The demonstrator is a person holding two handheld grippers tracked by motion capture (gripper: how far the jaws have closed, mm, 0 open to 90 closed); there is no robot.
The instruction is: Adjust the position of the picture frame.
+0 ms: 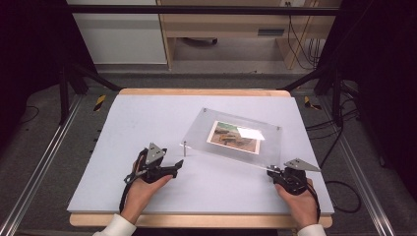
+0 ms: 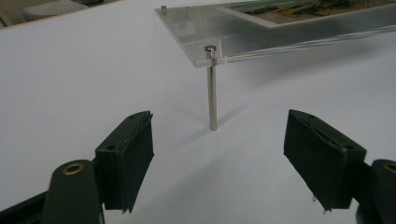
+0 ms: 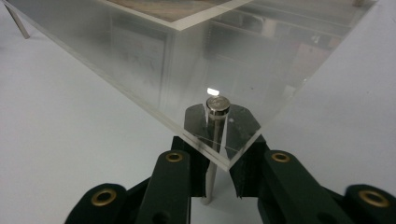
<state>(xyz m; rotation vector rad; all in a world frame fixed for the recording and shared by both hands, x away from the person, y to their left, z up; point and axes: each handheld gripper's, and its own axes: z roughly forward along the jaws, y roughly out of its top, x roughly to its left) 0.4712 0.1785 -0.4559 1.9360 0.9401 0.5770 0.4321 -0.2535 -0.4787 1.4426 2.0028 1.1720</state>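
Showing right gripper [image 3: 217, 179] clamped on frame's corner leg [image 3: 211, 179].

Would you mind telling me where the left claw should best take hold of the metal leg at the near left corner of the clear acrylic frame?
Grip the metal leg at mid-height on its bare shaft, coming in level from the person's side, where the open left claw already faces it. The pin stands upright and slim under the acrylic frame, leaving free space on both sides for the pads.

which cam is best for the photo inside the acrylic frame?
High view: the photo faces the camera, whole apart from a glare patch. Left gripper view catches its edge at a grazing angle; right gripper view catches one corner.
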